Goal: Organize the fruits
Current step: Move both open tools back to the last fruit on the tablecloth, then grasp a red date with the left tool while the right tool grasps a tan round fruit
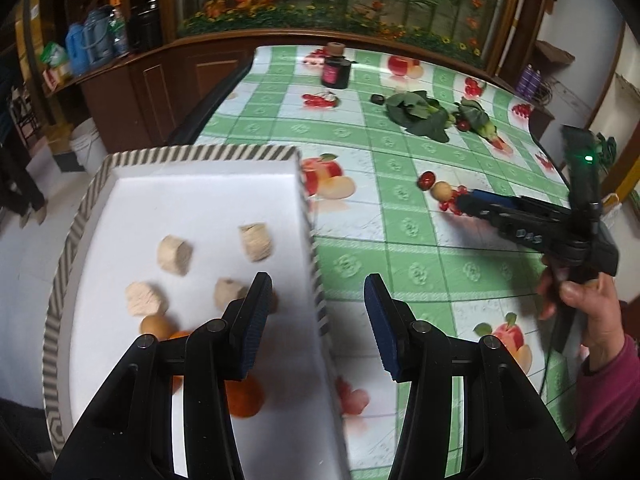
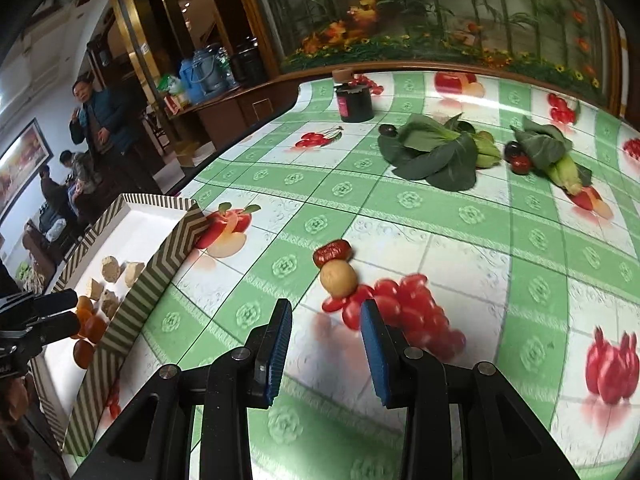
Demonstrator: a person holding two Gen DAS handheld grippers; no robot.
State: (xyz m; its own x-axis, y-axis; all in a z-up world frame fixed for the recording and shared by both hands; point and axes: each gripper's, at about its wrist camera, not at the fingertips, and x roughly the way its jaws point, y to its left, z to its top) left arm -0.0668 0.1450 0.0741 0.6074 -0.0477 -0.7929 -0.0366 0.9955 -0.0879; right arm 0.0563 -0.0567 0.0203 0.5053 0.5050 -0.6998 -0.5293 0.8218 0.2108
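Observation:
A white box with a striped rim [image 1: 308, 216] [image 2: 160, 264] sits at the table's left. In it lie several beige chunks [image 1: 174, 255], oranges [image 1: 244, 398] and a brown round fruit [image 1: 156, 325]. My left gripper [image 1: 318, 322] [image 2: 74, 313] hovers open and empty over the box's right wall. On the tablecloth a tan round fruit [image 2: 339, 278] [image 1: 442, 191] touches a red date [image 2: 332, 252] [image 1: 427, 180]. My right gripper [image 2: 326, 334] [image 1: 464, 202] is open and empty, its tips just short of the tan fruit.
Two bunches of leafy greens [image 2: 436, 152] [image 2: 548, 152] lie farther back with small dark fruits [image 2: 388, 131] [image 2: 516, 156] beside them. A black jar [image 2: 354, 98] stands at the far edge. The green checked cloth carries printed fruit. People stand in the room at far left.

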